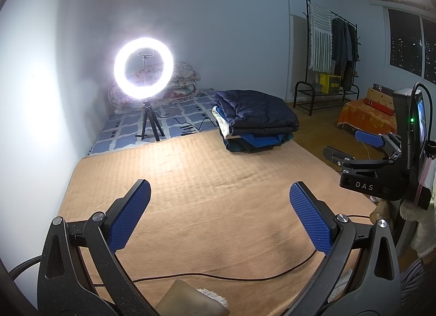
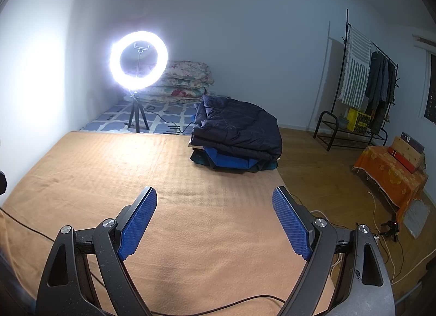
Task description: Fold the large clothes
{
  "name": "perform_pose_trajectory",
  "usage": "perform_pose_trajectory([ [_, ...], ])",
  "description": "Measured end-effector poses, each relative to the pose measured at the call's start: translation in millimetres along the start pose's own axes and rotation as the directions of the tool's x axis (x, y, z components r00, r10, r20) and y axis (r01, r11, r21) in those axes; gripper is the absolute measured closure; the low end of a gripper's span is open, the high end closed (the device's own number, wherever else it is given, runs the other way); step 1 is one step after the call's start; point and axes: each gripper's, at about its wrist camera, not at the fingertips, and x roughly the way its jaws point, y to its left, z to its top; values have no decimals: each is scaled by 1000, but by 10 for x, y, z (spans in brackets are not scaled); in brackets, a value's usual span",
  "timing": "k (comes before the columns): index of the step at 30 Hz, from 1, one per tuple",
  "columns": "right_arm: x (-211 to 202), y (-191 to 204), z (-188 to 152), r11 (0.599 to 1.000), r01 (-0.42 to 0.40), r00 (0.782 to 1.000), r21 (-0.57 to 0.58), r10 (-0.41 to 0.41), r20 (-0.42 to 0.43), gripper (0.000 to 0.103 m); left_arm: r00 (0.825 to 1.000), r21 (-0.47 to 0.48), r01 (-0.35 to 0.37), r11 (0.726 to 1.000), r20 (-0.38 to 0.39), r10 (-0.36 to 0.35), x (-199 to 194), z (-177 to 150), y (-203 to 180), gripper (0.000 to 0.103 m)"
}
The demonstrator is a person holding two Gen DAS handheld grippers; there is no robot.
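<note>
Bedroom blanket (image 2: 136, 168) is lying bare, both hand-held grippers, left hand-held gripper (image 1: 219, 201) and right hand-held gripper (image 2: 215, 207), are hovering wide open and empty near the folded clothes pile (image 2: 237, 136), so fetching a garment seems next.

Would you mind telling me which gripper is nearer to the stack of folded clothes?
Right. The right gripper faces the stack of folded clothes more directly; the left gripper sits further left of it.

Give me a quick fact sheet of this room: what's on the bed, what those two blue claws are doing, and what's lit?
Work surface: tan blanket spread flat
Clothes: stack of folded clothes at the blanket's far right, dark padded jacket on top
Left gripper: open, empty, above the blanket
Right gripper: open, empty, above the blanket
Light: ring light on a tripod, switched on
Background: clothes rack by the far wall
</note>
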Motion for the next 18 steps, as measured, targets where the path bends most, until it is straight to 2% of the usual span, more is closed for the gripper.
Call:
perform_pose_trajectory([
  [11, 11, -12, -27, 1000, -7, 1000, -2, 7, -3, 16, 1000, -18, -10, 1000, -10, 10, 35, -31, 45, 0],
  [18, 43, -22, -51, 1000, -17, 1000, -10, 17, -10, 16, 999, -1, -39, 999, 16, 39, 28, -70, 0, 0],
])
